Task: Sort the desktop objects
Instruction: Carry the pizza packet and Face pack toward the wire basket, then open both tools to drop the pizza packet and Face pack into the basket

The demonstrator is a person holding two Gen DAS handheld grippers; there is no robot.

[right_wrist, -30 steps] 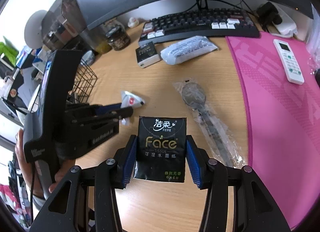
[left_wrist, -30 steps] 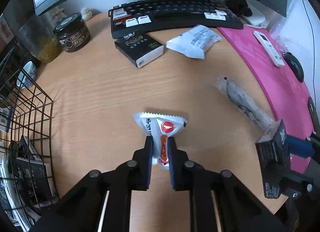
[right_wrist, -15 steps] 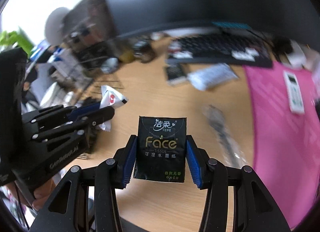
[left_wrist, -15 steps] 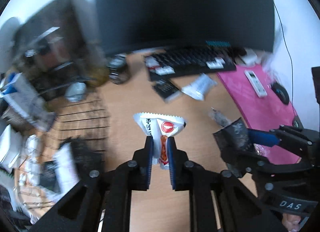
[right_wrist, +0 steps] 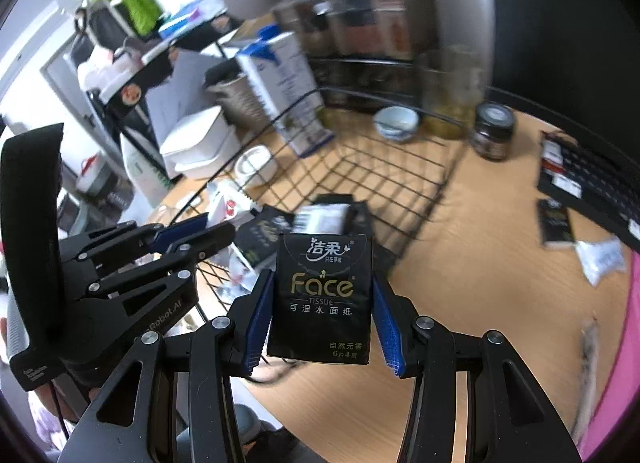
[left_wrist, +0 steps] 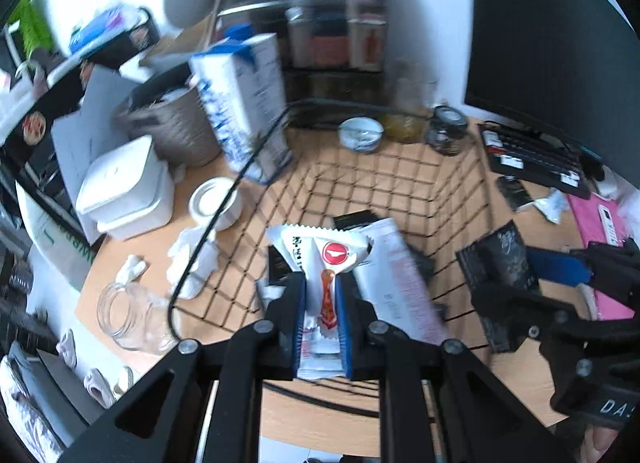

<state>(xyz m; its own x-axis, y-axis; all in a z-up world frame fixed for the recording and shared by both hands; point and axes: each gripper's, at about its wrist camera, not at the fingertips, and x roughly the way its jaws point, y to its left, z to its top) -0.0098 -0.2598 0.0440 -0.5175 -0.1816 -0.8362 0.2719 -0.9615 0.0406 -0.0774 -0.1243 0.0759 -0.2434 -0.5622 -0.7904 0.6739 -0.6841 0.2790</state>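
Snack sachet (left_wrist: 322,263), white with a red round mark, is sitting pinched by its lower half between the pads of the left tongs (left_wrist: 322,327), its crimped top fanning out ahead of the tips. It is hanging over the wire basket (left_wrist: 400,167), which lies directly beyond and beneath those tips and is already holding a white packet (left_wrist: 394,283) and some dark ones. The sachet is probably light and crinkly, its film slippery, so a grip across the flat sealed edge looks safest; squeezing the filled middle may crush what is inside.

Tissue pack (right_wrist: 322,295), black with gold lettering, is being clamped by its two long sides in the right tongs (right_wrist: 322,321). It seems soft and light, giving a little under pressure, so the side grip suits it. The basket is lying just ahead and left of these tongs, with the desk (right_wrist: 500,283) stretching away to their right, where another dark pack (right_wrist: 556,223) and a white pouch (right_wrist: 602,259) are waiting before the keyboard (right_wrist: 588,167).
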